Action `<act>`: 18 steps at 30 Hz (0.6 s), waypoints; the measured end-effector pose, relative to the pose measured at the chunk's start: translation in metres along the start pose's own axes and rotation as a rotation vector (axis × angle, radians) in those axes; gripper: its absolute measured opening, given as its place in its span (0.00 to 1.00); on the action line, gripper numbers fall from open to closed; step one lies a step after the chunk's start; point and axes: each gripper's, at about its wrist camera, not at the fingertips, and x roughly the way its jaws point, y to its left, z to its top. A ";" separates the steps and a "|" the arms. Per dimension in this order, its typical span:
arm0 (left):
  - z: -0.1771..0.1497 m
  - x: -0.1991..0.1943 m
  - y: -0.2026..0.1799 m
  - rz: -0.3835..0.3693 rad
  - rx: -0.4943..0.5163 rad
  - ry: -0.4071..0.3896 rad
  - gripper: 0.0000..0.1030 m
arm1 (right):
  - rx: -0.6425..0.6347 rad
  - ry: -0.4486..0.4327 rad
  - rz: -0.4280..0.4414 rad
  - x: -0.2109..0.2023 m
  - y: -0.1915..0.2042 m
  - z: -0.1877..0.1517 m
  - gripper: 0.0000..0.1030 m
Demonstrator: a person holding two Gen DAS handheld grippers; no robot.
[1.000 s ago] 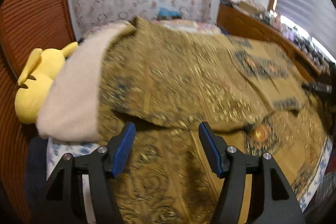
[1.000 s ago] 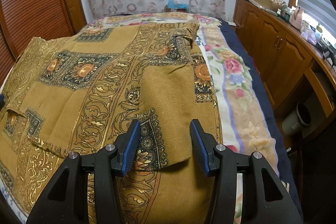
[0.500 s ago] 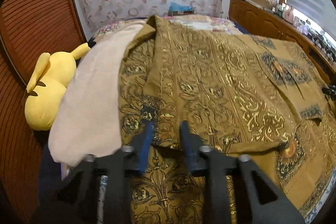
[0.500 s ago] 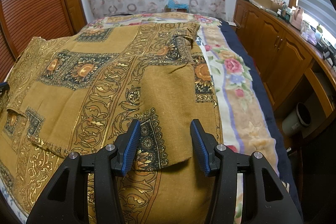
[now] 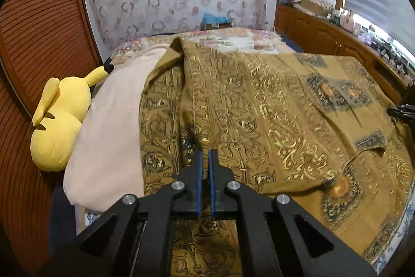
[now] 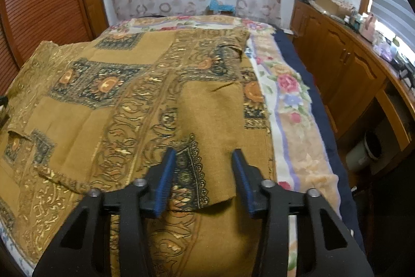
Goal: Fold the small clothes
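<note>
The gold patterned garment (image 5: 259,105) lay spread over the bed (image 6: 290,105), filling the middle of both views. The left gripper (image 5: 205,157) had its jaws pinched together on a fold of it. The right gripper (image 6: 203,160), lower centre, had been closing, jaws apart astride the hem.

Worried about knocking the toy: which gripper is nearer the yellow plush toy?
Left. The left gripper pinches the brown patterned cloth beside the plush; the right gripper shows no plush.
</note>
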 end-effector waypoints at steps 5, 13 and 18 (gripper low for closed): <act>0.006 -0.027 -0.005 -0.043 -0.031 -0.053 0.01 | -0.050 -0.025 0.018 -0.013 0.010 0.009 0.04; -0.002 -0.090 -0.023 -0.107 -0.002 -0.162 0.01 | -0.056 -0.142 0.089 -0.067 0.012 0.014 0.03; -0.012 -0.127 -0.018 -0.140 -0.020 -0.206 0.01 | -0.063 -0.185 0.120 -0.102 0.008 0.013 0.03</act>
